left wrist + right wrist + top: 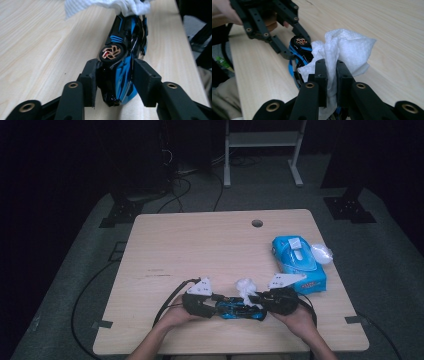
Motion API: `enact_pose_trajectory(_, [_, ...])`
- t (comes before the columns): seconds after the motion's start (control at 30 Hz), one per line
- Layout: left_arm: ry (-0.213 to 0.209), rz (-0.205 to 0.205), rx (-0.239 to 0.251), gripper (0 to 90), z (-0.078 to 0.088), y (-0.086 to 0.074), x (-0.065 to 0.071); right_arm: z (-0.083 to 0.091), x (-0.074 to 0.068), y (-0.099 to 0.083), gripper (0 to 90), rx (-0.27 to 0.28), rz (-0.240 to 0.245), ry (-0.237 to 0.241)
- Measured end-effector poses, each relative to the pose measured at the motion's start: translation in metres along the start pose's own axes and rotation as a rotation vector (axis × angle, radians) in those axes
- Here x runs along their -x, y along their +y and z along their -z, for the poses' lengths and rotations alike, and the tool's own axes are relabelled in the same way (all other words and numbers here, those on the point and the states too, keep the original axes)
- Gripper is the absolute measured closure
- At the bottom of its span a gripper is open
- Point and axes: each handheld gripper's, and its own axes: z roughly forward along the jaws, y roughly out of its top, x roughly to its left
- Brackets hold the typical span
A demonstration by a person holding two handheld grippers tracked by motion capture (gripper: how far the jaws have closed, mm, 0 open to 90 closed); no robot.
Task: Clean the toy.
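If the left gripper (113, 82), jaws clamped on the toy car (123, 57), slackens, the right gripper (331, 75) (jaws pinching a tissue (344, 47)) could shove it across the bench (200, 245).

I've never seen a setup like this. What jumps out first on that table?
Near the front edge of the pale wooden table, a glossy blue and black toy car sits between the jaws of the left gripper. The right gripper pinches a crumpled white tissue against the car. A blue tissue pack lies at the right.
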Motion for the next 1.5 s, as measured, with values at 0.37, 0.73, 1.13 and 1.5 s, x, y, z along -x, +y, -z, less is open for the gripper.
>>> enact_pose_trajectory(0.37, [-0.048, -0.005, -0.022, 51.9, -0.008, 0.001, 0.004, 0.006, -0.01, -0.009, 81.5, 0.01, 0.016, 0.036])
enact_pose_trajectory(0.73, [-0.081, -0.048, 0.004, 64.0, -0.006, -0.002, 0.004, 0.007, -0.01, -0.01, 81.4, 0.006, 0.007, 0.022])
enact_pose_trajectory(1.13, [-0.014, -0.128, 0.049, 68.0, 0.002, 0.001, -0.004, 0.0, -0.001, -0.001, 81.4, 0.015, -0.003, 0.001])
enact_pose_trajectory(1.5, [0.048, -0.092, 0.086, 68.3, 0.012, -0.015, -0.024, -0.039, -0.002, 0.04, 81.5, 0.0, 0.014, 0.026])
